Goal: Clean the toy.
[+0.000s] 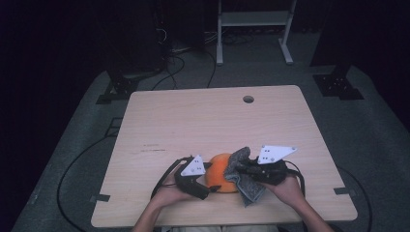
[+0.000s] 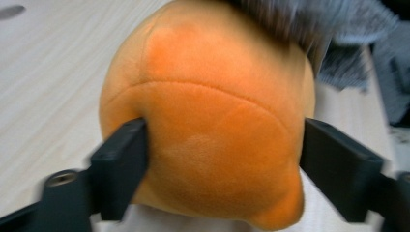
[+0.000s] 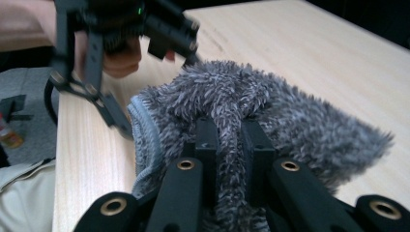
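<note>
Orange plush toy (image 2: 208, 130) is steadied between the left gripper (image 2: 222, 159) pads so the grey cloth (image 3: 270, 116), clenched in the right gripper (image 3: 231, 140), can be wiped over it.

Left gripper (image 1: 211, 180) jaws wide, pressing sides of load; right gripper (image 1: 240, 169) jaws pinched tight

A light wooden table (image 1: 193, 121) with rounded corners and a round cable hole (image 1: 248, 99) stands on grey carpet (image 1: 377, 145). Beyond it the room is dark — black cables (image 1: 179, 65) trail across the floor, and a white metal frame (image 1: 254, 29) stands behind.
</note>
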`<state>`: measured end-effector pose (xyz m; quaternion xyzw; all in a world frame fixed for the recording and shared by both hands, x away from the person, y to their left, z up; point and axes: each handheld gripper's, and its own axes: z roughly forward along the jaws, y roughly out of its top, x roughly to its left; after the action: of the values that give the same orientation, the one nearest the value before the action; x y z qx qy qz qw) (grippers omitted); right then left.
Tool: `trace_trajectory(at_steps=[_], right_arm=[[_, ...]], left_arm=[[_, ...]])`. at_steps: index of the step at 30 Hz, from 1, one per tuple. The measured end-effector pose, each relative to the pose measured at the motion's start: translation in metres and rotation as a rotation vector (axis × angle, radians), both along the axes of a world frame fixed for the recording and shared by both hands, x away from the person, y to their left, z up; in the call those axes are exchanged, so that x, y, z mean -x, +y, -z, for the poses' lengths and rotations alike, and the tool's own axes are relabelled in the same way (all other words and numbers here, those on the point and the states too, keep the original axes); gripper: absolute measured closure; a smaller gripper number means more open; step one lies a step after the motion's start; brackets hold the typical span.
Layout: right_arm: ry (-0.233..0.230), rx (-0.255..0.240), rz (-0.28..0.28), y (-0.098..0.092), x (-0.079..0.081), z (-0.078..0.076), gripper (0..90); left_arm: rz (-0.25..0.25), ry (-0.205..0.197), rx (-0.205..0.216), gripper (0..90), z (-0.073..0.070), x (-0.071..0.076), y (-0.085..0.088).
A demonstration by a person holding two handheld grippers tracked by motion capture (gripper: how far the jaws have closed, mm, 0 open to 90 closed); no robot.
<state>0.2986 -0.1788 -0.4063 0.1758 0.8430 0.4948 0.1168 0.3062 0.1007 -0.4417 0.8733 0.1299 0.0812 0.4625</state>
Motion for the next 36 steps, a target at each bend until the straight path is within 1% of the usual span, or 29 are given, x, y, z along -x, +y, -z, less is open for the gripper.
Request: trace_trajectory(at_steps=[1, 2, 3, 4, 5, 6, 7, 9, 10, 12, 13, 14, 15, 17, 18, 20, 22, 23, 24, 26, 28, 29, 30, 31, 32, 33, 34, 35, 36], right_arm=[[0.007, 0.002, -0.002, 0.0, 0.0, 0.003, 79.7], [0.01, -0.003, -0.004, 0.0, 0.001, 0.005, 79.8], [0.014, -0.01, -0.009, -0.001, 0.002, 0.008, 79.8], [0.018, -0.018, -0.01, -0.001, 0.003, 0.01, 79.8], [0.016, -0.026, -0.01, -0.002, 0.004, 0.011, 79.8], [0.017, -0.035, -0.009, -0.004, 0.004, 0.013, 79.8], [0.022, -0.039, -0.01, -0.006, 0.004, 0.014, 79.8], [0.023, -0.036, 0.003, -0.013, 0.004, 0.019, 79.8], [0.032, -0.031, 0.01, -0.02, 0.002, 0.022, 79.8], [0.074, -0.027, 0.044, -0.034, -0.002, 0.028, 79.7], [0.088, -0.007, 0.068, -0.041, -0.003, 0.031, 79.7], [0.101, 0.012, 0.087, -0.046, -0.003, 0.033, 79.7], [0.113, 0.022, 0.096, -0.05, -0.003, 0.034, 79.7], [0.11, 0.047, 0.098, -0.055, -0.001, 0.033, 79.7], [0.104, 0.039, 0.094, -0.055, 0.001, 0.029, 79.7], [0.07, 0.001, 0.068, -0.05, 0.004, 0.013, 79.7], [0.034, -0.012, 0.022, -0.037, 0.006, -0.004, 79.7], [0.003, -0.003, -0.006, -0.027, 0.007, -0.013, 79.7], [-0.013, 0.017, -0.041, -0.012, 0.008, -0.022, 79.8], [-0.034, 0.074, -0.086, 0.007, 0.007, -0.03, 79.7], [-0.029, 0.149, -0.105, 0.022, 0.002, -0.027, 79.8], [-0.015, 0.172, -0.107, 0.025, 0.0, -0.022, 79.9], [-0.005, 0.169, -0.103, 0.024, -0.002, -0.016, 79.9], [0.002, 0.151, -0.098, 0.023, -0.003, -0.014, 80.0], [0.011, 0.132, -0.096, 0.019, -0.003, -0.01, 80.0], [0.014, 0.124, -0.093, 0.017, -0.002, -0.009, 80.0], [0.011, 0.118, -0.093, 0.016, -0.001, -0.008, 79.9], [0.012, 0.113, -0.089, 0.013, 0.0, -0.006, 79.9], [0.016, 0.106, -0.086, 0.009, 0.0, -0.005, 79.9]], left_arm=[[-0.018, 0.049, 0.042, 12.0, 0.0, -0.003, 0.001], [-0.028, 0.108, 0.08, 8.4, -0.001, -0.007, 0.003], [-0.038, 0.15, 0.103, 7.0, -0.001, -0.01, 0.002], [-0.056, 0.155, 0.091, 6.8, -0.001, -0.012, 0.001], [-0.076, 0.143, 0.051, 7.7, 0.001, -0.013, -0.002], [-0.077, 0.153, 0.045, 8.8, 0.002, -0.013, -0.003], [-0.08, 0.159, 0.054, 8.9, 0.003, -0.013, -0.004], [-0.075, 0.131, 0.053, 11.8, 0.001, -0.011, -0.005], [-0.075, 0.119, 0.055, 13.3, 0.0, -0.009, -0.006], [-0.074, 0.101, 0.049, 14.3, -0.002, -0.008, -0.008], [-0.072, 0.096, 0.045, 14.5, -0.002, -0.007, -0.009], [-0.067, 0.081, 0.038, 15.4, -0.003, -0.006, -0.01], [-0.063, 0.072, 0.029, 15.6, -0.003, -0.004, -0.01], [-0.061, 0.053, 0.015, 15.7, -0.004, -0.002, -0.011], [-0.061, 0.043, 0.009, 15.7, -0.004, 0.0, -0.012], [-0.05, 0.015, -0.005, 15.8, -0.005, 0.002, -0.014], [-0.033, -0.019, -0.023, 15.8, -0.006, 0.007, -0.018], [-0.025, -0.039, -0.04, 15.9, -0.007, 0.009, -0.02], [-0.017, -0.045, -0.047, 15.9, -0.007, 0.011, -0.021], [-0.011, -0.051, -0.053, 15.9, -0.006, 0.012, -0.022], [-0.009, -0.039, -0.039, 15.7, -0.006, 0.011, -0.019], [-0.018, -0.02, -0.03, 14.2, -0.005, 0.009, -0.016], [-0.029, -0.002, -0.016, 10.0, -0.004, 0.007, -0.015], [-0.049, 0.049, -0.002, 7.9, -0.002, 0.002, -0.013], [-0.059, 0.108, 0.002, 4.6, 0.001, -0.003, -0.013], [-0.066, 0.152, 0.008, 2.6, 0.003, -0.007, -0.014], [-0.067, 0.188, 0.021, 2.4, 0.005, -0.01, -0.013], [-0.067, 0.171, 0.025, 3.7, 0.006, -0.008, -0.013], [-0.056, 0.141, 0.027, 8.7, 0.004, -0.006, -0.013]])
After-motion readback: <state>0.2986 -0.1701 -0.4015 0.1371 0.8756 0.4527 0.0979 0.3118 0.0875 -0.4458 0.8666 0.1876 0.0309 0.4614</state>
